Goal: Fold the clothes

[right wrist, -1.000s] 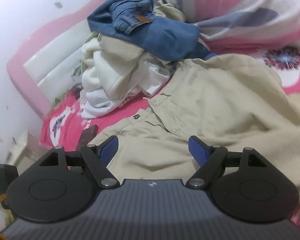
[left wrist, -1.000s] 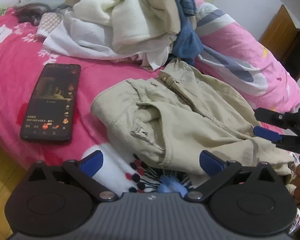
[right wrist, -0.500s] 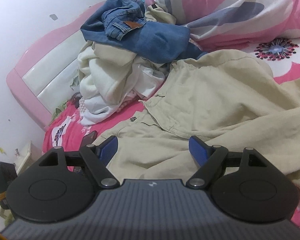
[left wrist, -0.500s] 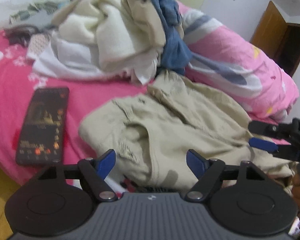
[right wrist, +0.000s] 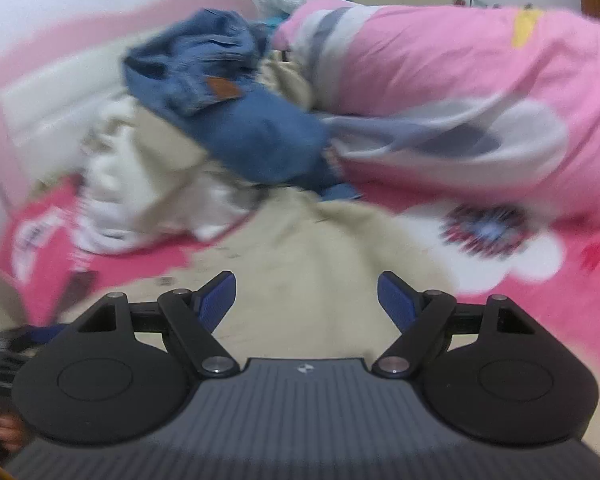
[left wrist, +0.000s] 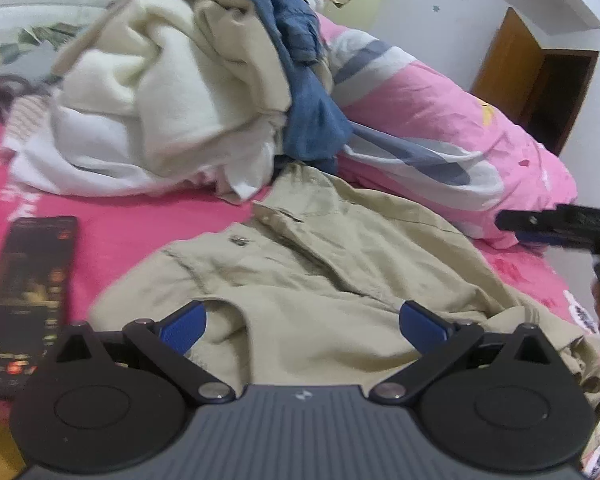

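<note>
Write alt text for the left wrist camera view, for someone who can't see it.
The open left gripper hovers over crumpled beige trousers on a pink bed, gripping nothing. A dark phone lies left of them, a heap of cream and denim clothes behind, and the right gripper enters at the right edge.

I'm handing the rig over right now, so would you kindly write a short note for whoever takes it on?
Left tool: open, jaws have just been opening, nothing pinched; it hangs over the near edge of the beige trousers.
Right tool: open, empty, above the same trousers; that view is blurred.
Things: the trousers lie crumpled on the pink bed, waistband towards the pile of clothes behind, which has jeans on top. A phone lies on the bed left of the trousers.
Done: nothing looks folded yet.
Left: flatten and fold the trousers, then work through the pile. Mind the phone.
</note>
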Demonstrator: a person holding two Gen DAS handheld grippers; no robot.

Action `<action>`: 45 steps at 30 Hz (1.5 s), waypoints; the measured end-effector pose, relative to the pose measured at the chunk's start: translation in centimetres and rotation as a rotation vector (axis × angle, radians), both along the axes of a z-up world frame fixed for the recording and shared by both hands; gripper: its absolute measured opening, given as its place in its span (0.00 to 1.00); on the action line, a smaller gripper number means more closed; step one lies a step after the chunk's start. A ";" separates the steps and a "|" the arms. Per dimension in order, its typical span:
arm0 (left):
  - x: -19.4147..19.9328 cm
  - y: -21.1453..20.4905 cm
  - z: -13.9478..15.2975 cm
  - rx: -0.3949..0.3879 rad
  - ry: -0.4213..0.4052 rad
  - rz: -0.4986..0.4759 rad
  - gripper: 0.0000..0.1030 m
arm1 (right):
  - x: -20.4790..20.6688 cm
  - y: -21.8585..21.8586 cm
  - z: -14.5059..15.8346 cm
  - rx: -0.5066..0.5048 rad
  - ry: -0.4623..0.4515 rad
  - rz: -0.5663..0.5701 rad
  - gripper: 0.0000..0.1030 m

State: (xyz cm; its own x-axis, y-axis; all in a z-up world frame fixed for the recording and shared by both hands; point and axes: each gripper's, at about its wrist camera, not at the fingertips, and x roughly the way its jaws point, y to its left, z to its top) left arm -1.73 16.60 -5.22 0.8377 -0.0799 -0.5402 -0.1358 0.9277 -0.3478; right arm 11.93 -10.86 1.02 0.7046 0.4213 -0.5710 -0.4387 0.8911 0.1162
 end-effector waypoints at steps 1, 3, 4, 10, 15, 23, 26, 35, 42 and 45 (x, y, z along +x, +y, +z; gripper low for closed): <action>0.5 -0.1 -0.2 -0.008 0.000 -0.008 1.00 | 1.2 -0.2 0.3 -0.034 0.000 -0.004 0.75; 1.4 -0.4 -0.6 -0.010 0.004 -0.013 1.00 | 3.8 -1.3 0.6 -0.099 -0.001 -0.015 0.75; 1.9 -0.4 -0.8 -0.012 0.004 -0.018 1.00 | 5.2 -2.1 0.5 -0.093 0.020 -0.020 0.74; 4.2 -1.2 -1.7 0.044 -0.007 -0.016 0.98 | 13.9 -5.6 -1.9 0.019 0.236 0.029 0.73; 4.9 -1.3 -2.7 0.069 0.007 -0.024 0.87 | 18.0 -6.0 -6.1 -0.004 0.347 0.049 0.73; 5.0 -2.0 -3.5 0.143 0.016 -0.030 0.86 | 16.9 -11.2 -7.2 -0.139 0.355 0.129 0.73; 5.0 -2.4 -3.5 0.167 0.027 -0.024 0.86 | 16.4 -12.5 -7.4 -0.153 0.374 0.122 0.73; 5.4 -3.3 -3.8 0.232 0.050 0.021 0.86 | 13.0 -10.6 -9.6 -0.251 0.399 0.190 0.23; 5.3 -3.5 -3.7 0.251 0.053 0.051 0.86 | 9.1 -9.0 -4.1 -0.482 0.049 0.037 0.01; 5.3 -3.3 -3.7 0.244 0.053 0.054 0.86 | 9.3 -11.3 -1.9 -0.475 -0.020 -0.063 0.01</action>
State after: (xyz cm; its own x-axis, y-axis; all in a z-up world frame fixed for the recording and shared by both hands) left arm 3.52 13.28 -8.93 0.8072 0.1021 -0.5814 -0.1992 0.9742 -0.1056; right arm 21.24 -22.12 -0.90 0.7329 0.0731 -0.6764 -0.3804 0.8683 -0.3184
